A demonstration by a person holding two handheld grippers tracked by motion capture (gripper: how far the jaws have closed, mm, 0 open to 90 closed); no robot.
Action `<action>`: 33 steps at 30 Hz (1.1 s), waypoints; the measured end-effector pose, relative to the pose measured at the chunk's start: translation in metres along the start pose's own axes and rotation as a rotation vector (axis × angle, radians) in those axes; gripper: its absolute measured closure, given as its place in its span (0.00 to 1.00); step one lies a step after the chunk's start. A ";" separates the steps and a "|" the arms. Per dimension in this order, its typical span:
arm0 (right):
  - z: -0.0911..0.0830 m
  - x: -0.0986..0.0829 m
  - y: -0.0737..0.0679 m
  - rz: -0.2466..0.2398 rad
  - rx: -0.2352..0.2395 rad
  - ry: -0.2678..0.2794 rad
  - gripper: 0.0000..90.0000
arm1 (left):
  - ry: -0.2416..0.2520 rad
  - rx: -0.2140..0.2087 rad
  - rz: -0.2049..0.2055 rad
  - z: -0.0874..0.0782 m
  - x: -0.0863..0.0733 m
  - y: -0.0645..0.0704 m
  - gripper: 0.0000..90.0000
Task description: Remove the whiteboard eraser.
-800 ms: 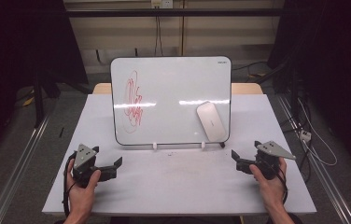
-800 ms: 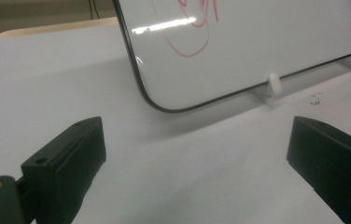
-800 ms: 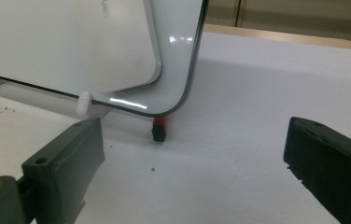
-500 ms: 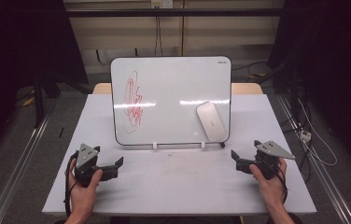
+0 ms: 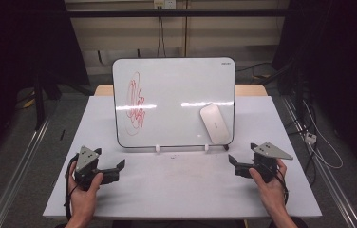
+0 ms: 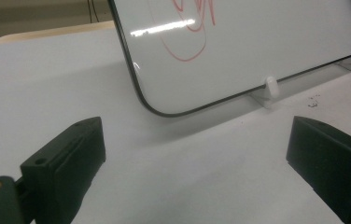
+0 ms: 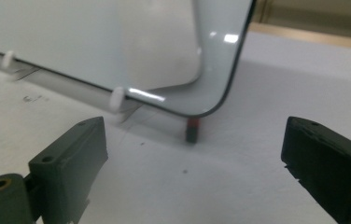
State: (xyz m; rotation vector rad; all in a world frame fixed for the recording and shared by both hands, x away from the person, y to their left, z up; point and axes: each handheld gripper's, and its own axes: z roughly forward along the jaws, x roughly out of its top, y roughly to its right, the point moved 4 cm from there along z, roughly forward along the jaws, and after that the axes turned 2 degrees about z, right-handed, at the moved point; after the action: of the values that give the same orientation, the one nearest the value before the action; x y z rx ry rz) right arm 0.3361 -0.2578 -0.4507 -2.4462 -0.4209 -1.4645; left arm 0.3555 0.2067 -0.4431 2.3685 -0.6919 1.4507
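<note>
Eraser (image 5: 214, 123): white, oblong, clinging to the whiteboard's (image 5: 176, 80) lower right, long axis running up the board, tilted slightly. Lying ahead and left of the right hand-held gripper (image 5: 233, 161), the nearer one; jaws gaping, empty. Left hand-held gripper (image 5: 118, 166) resting on the bench (image 5: 181, 190), likewise released. Red scribble (image 5: 135, 102) sitting at board's left.

- A lab or recording workspace is suggested.
- A bare white bench (image 5: 181, 190) is set between metal floor rails (image 5: 20, 156).
- Dark curtains (image 5: 20, 42) are hung at both sides.
- Loose cables (image 5: 319, 142) are trailed across the floor.
</note>
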 end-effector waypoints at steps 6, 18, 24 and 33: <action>0.004 0.009 -0.008 -0.041 0.003 -0.008 0.08 | 0.000 0.002 -0.003 -0.002 -0.001 -0.002 0.05; 0.021 0.036 -0.018 -0.111 0.003 -0.007 0.10 | -0.008 0.010 -0.014 0.001 0.000 -0.004 0.05; 0.033 0.049 -0.025 -0.152 -0.001 -0.013 0.13 | -0.016 0.002 -0.010 0.001 -0.002 -0.003 0.05; 0.051 0.072 -0.031 -0.218 -0.047 -0.006 0.21 | -0.013 0.000 -0.014 0.000 -0.004 -0.004 0.05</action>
State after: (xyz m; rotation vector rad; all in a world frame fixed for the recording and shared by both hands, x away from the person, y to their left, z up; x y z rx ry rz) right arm 0.3977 -0.2023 -0.4082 -2.5074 -0.6809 -1.5672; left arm 0.3560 0.2110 -0.4465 2.3798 -0.6775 1.4306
